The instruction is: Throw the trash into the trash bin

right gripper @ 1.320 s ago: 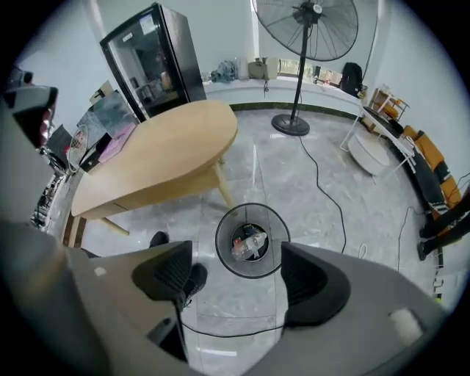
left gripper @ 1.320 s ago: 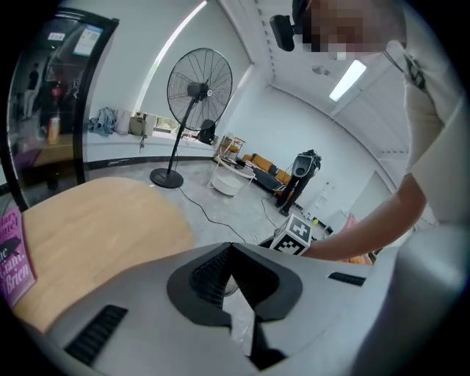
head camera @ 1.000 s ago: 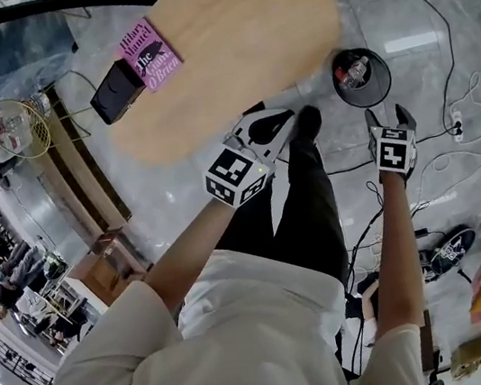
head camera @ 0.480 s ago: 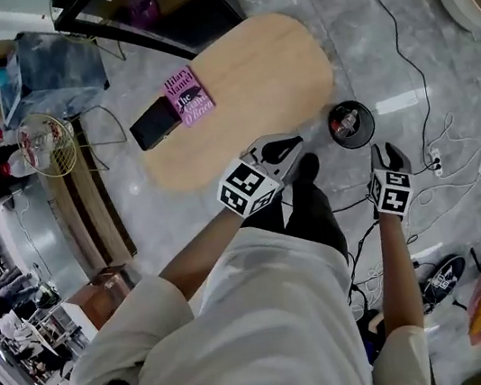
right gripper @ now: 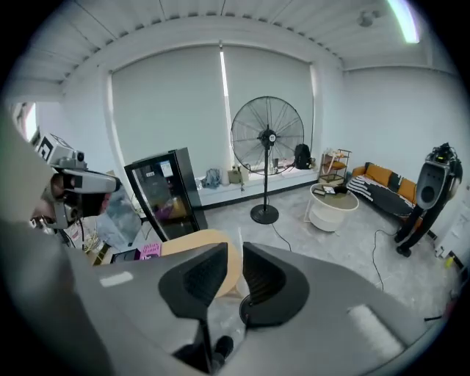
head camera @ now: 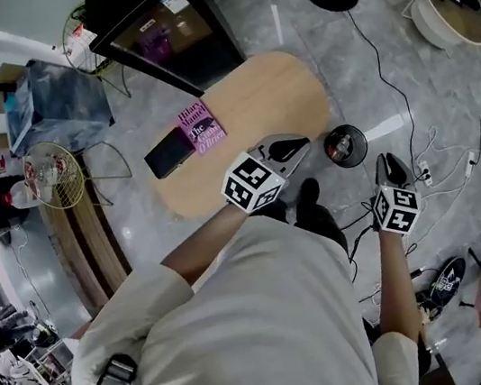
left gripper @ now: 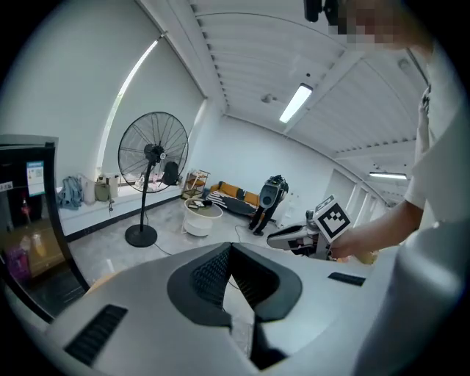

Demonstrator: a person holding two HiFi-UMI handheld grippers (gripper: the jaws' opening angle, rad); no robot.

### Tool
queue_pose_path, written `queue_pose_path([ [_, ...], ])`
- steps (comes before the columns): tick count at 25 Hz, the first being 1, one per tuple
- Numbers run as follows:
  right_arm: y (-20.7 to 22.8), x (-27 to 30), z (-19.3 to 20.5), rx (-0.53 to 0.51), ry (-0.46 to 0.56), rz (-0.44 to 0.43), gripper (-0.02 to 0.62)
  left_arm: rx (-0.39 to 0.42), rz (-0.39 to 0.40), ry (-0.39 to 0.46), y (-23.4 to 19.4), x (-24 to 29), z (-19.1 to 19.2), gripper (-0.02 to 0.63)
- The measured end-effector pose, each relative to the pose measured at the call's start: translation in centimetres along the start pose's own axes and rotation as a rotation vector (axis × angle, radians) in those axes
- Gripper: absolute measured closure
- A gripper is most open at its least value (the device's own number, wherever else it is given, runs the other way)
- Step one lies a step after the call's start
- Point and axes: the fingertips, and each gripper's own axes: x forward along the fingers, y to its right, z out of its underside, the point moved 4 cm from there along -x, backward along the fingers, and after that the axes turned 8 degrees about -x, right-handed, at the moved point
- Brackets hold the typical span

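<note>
Done: the trash (head camera: 340, 148) appears to lie in the trash bin (head camera: 363, 145), with a pale bottle-like lump among it. Neither claw carries anything, so the throw looks finished.
Left to do: probably nothing. The bench (head camera: 254, 107) bears only a pink book (head camera: 200, 127) and a black flat box (head camera: 167, 153), neither plainly trash.
Trash bin: on the floor well below both claws and between them, just beyond the left claw's tip and ahead-left of the right claw.
Left claw (head camera: 298, 143): jaws drawn together with tips meeting, nothing between them.
Right claw (head camera: 387, 164): jaws a narrow slit apart, having just been closing, with nothing between them. Only bench and floor show through the gap.
Left arm: bare forearm stretched forward from a short sleeve, claw high over the bench's near edge, pointing ahead and somewhat down.
Right arm: stretched out straight beside the body, claw high over floor strewn with cables, tilted down more steeply than the left.
Bench: under and ahead-left of the left claw, well to the left of the right claw.
</note>
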Motion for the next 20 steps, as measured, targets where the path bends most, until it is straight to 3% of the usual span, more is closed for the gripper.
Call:
queue_pose_path([
  [9,-4.5,-7.4,-5.0,0.033,0.161,0.082,0.575,0.061,0.112,0.008,1.2,-4.3,-1.6,0.6],
  [20,-4.5,-15.9,-5.1,0.07,0.279,0.179,0.584,0.137,0.214,0.025,5.5,-5.8,-3.2,0.6],
])
